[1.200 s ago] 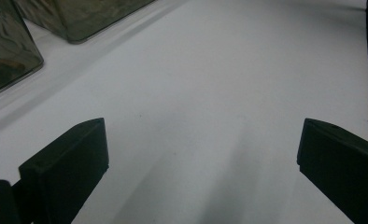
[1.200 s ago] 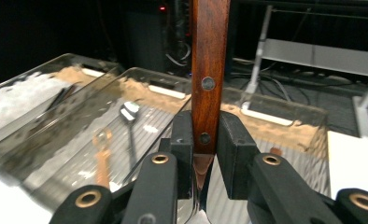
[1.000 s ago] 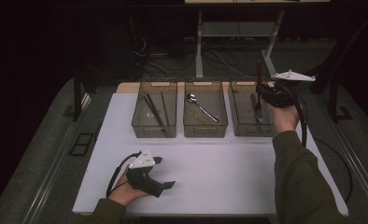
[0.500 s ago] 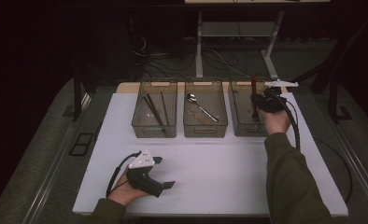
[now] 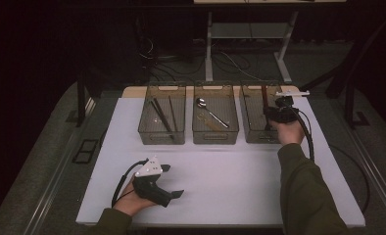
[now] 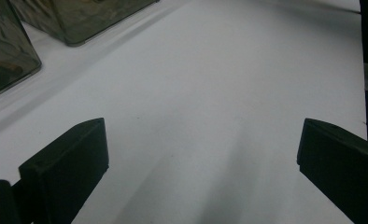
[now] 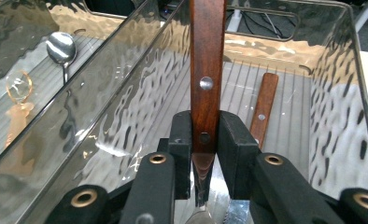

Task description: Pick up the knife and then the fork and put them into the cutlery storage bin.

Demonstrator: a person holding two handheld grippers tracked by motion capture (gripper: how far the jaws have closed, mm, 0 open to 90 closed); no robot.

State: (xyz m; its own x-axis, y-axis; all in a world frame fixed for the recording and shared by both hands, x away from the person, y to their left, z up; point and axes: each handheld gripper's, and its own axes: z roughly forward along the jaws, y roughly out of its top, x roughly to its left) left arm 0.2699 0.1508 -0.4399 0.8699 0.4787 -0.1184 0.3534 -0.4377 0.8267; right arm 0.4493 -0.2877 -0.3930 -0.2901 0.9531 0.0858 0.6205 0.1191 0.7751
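Note:
My right gripper [image 7: 205, 135] stands over the right-hand clear bin [image 5: 252, 136], and its pads still touch both sides of a wooden-handled utensil [image 7: 206, 70]. The riveted handle stands upright and the metal end points down into the bin. The jaws have just been opening a little. In the high view the right gripper [image 5: 270, 112] sits at the bin's right wall, with the brown handle [image 5: 264, 97] sticking up. A second wooden-handled utensil [image 7: 262, 109] lies flat in that bin. My left gripper [image 5: 174, 193] rests on the white table [image 5: 230, 176] near the front left; in its own view the left gripper [image 6: 201, 140] is open over bare tabletop.
Three clear bins stand in a row at the back of the table. The left bin [image 5: 149, 134] holds dark sticks, and the middle bin [image 5: 215, 137] holds a spoon [image 5: 203, 104]. Table legs and cables lie on the dark floor behind.
My right hand has come down, lowering the wooden-handled utensil into the right bin. The left hand and gripper have not moved.

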